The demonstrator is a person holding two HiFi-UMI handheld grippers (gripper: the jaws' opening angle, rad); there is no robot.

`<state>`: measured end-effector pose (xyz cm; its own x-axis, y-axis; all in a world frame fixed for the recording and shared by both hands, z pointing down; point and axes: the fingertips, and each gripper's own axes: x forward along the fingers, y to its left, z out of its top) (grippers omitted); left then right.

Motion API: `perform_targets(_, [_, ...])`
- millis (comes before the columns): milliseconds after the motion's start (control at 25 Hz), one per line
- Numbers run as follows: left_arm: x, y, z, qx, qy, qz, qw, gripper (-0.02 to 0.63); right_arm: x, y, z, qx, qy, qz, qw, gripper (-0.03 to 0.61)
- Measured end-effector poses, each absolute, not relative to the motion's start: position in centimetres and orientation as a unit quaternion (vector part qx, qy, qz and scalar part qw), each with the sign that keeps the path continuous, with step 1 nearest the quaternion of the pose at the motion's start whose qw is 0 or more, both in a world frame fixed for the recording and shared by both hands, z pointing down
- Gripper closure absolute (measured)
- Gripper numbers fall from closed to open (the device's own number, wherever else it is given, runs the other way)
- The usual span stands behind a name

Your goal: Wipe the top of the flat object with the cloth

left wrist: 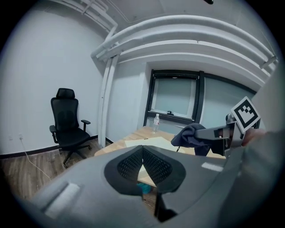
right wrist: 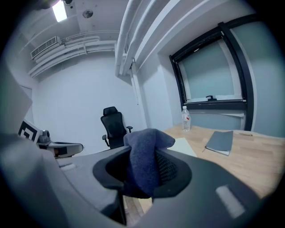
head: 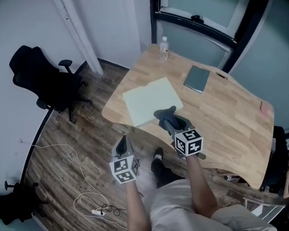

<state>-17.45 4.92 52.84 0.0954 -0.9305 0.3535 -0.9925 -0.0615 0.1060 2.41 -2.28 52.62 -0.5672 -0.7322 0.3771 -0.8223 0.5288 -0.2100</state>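
Right gripper view shows the right gripper [right wrist: 143,171] clamping the cloth [right wrist: 149,144]; the flat object [head: 151,100] could slide when wiped, with the closed, empty left gripper [left wrist: 143,161] off it.

1. The flat sheet [head: 151,100] is thin, pale green and almost square. It lies flat on the wooden counter [head: 229,109], by the counter's rounded left corner, and is turned a bit askew to the counter's edge.
2. The cloth [head: 166,115] is dark blue-grey and soft. It is bunched up and pinched in the right tongs [head: 170,119]. A floppy end sticks out past the tips.
3. The cloth is above the counter's near edge, at the flat sheet's near corner. I cannot tell if the two touch.
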Motion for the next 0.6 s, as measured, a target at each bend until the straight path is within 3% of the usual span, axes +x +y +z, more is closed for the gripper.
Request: perform_targets(600, [-14.5,-8.9,57.4,0.753,-0.613,0.127,0.203,0.606,-0.4,-15.7,53.7,0.440,-0.865,0.195,0.141,0.443])
